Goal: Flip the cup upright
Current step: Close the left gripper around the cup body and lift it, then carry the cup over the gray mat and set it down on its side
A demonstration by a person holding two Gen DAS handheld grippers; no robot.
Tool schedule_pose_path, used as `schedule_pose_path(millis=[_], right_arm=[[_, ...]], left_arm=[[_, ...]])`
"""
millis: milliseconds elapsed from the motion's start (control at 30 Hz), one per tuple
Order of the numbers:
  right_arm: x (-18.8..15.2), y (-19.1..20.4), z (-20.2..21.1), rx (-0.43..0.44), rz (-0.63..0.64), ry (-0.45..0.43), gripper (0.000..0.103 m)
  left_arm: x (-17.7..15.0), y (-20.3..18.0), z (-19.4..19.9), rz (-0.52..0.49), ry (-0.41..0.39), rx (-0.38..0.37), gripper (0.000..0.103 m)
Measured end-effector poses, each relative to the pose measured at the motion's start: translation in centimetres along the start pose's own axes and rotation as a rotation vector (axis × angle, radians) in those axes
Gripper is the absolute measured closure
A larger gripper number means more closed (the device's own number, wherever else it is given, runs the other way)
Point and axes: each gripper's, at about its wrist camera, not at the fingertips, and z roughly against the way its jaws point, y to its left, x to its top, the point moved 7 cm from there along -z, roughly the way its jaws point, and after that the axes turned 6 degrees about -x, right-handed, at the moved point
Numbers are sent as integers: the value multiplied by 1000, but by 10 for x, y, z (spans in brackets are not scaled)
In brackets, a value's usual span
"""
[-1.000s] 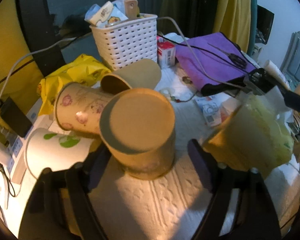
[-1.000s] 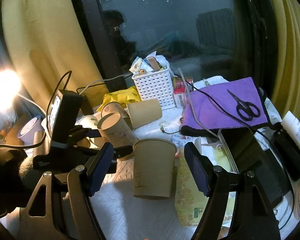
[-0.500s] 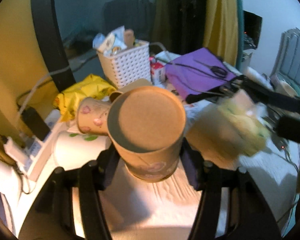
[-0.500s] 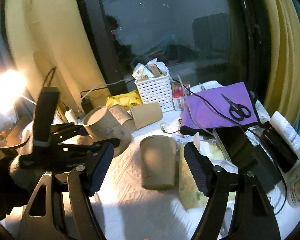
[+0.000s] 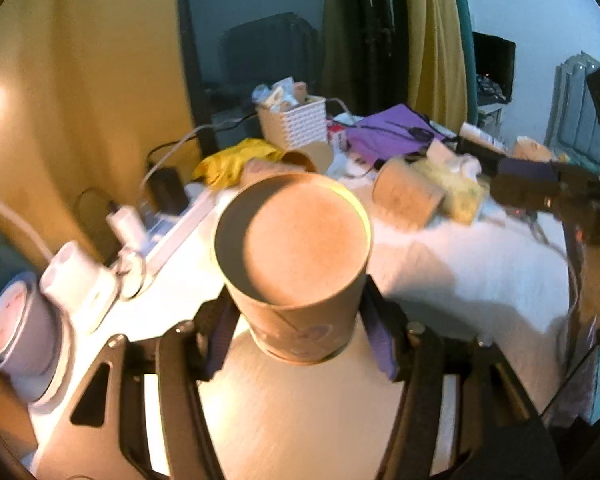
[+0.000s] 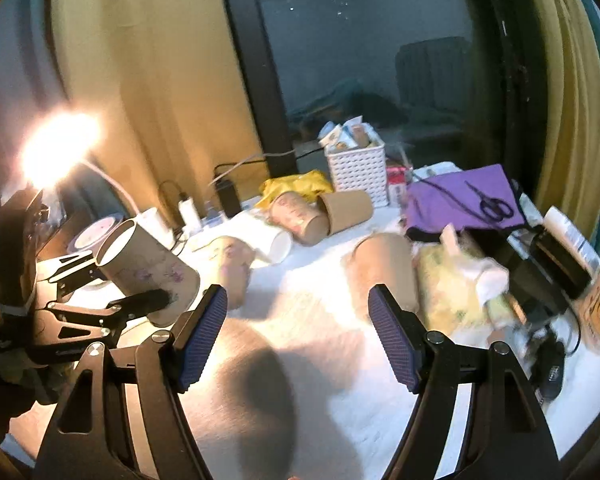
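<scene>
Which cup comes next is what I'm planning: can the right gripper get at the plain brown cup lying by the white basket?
Probably yes. The right gripper is open and empty, and the plain brown cup lies on its side beyond bare white cloth; only the floral cup touches it.

White-covered table, paper cups lying sideways, white basket, purple cloth

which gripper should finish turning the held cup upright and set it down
Left. The left gripper is already shut on the floral paper cup, which is lifted clear of the table and tilted. The right gripper is open and empty, with only the white cloth between its fingers.
</scene>
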Motion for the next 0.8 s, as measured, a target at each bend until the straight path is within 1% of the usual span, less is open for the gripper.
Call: schedule_pose_path(millis=[133,267,367,467,600,633,700,800], right_arm=[[-19,26,8,7,9,19,26],[-39,50,14,6,19,37,26],[-51,57,22,-1,16,38,26],[-61,58,28,-16,6,40,26],[-75,55,35,-42,-8,48,26],[-79,52,37,-49,-10,51,26],[-84,48,39,-58,-14,56,26],[-89,40,44,-68,-25,57,26]], left_arm=[[-33,11,23,-60,-11,71,44],[-62,16,30,-107,7,121,44],[-76,11,33,-179,10,167,44],[-86,0,29,-252,25,190,44],[-94,-21,23,-353,40,193,44],[-96,-27,23,-376,42,190,42],[-100,-42,21,-438,49,192,42],[-106,-65,19,-553,56,202,39]])
